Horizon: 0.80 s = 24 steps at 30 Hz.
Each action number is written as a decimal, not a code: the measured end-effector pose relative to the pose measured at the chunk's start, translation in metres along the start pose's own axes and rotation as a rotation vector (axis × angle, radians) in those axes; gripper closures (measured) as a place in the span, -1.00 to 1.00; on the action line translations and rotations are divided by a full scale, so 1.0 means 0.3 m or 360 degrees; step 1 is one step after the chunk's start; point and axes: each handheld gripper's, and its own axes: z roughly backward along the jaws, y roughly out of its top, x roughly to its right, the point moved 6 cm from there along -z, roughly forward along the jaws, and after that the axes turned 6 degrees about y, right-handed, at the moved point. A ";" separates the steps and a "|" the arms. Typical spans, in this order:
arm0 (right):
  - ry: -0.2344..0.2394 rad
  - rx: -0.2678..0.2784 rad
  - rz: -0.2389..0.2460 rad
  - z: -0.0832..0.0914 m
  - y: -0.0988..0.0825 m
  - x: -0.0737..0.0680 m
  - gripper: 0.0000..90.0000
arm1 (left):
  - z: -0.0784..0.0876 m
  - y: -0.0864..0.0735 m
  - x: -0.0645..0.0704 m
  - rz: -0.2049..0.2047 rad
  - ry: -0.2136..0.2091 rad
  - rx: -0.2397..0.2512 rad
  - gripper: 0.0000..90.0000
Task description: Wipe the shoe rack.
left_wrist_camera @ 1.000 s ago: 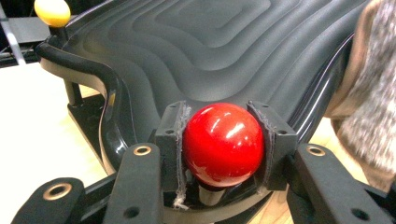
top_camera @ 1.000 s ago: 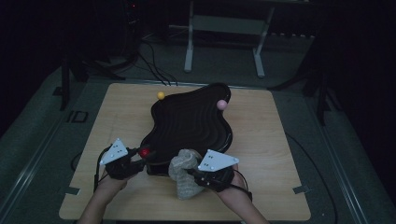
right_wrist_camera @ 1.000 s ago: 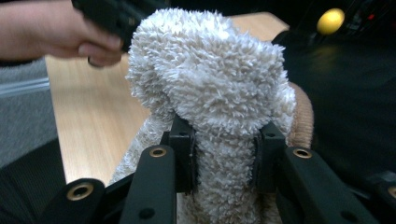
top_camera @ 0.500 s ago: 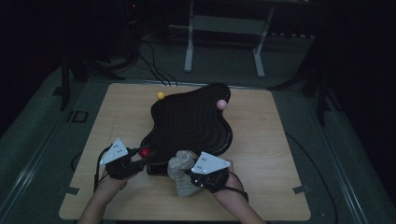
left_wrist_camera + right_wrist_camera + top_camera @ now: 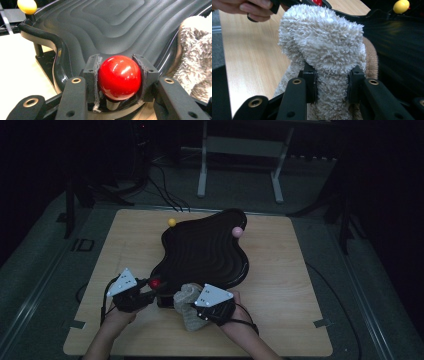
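Note:
A black tray [image 5: 210, 255] with a stepped, wavy surface lies mid-table, carrying round knobs on short posts at its rim. My left gripper [image 5: 148, 293] is shut on the red knob [image 5: 154, 283] at the tray's near-left edge; in the left gripper view the pads [image 5: 91, 75] press both sides of that red knob [image 5: 118, 77]. My right gripper [image 5: 193, 307] is shut on a fluffy beige cloth [image 5: 186, 296] at the tray's near edge. In the right gripper view the cloth [image 5: 324, 42] bulges above my right gripper [image 5: 332, 86], beside the tray [image 5: 399, 45].
A yellow knob [image 5: 171, 222] and a pink knob [image 5: 237, 232] stand at the tray's far rim. The wooden table [image 5: 295, 295] has bare room right of the tray. A metal stand [image 5: 240, 165] and cables lie on the floor beyond the table.
My right gripper has carried the cloth a little to the left and down, closer to the left gripper. The left gripper has stayed on the red knob.

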 end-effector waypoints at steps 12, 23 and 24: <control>-0.0025 -0.0020 0.0083 -0.038 0.005 -0.021 0.51 | 0.000 0.001 0.001 -0.0004 0.0005 -0.0003 0.32; 0.0066 -0.0046 0.0091 -0.113 -0.005 -0.048 0.51 | 0.000 0.001 0.000 -0.0006 0.0002 -0.0010 0.32; 0.0062 -0.0043 0.0103 -0.112 0.000 -0.053 0.51 | 0.001 0.001 0.000 -0.0004 0.0001 -0.0010 0.32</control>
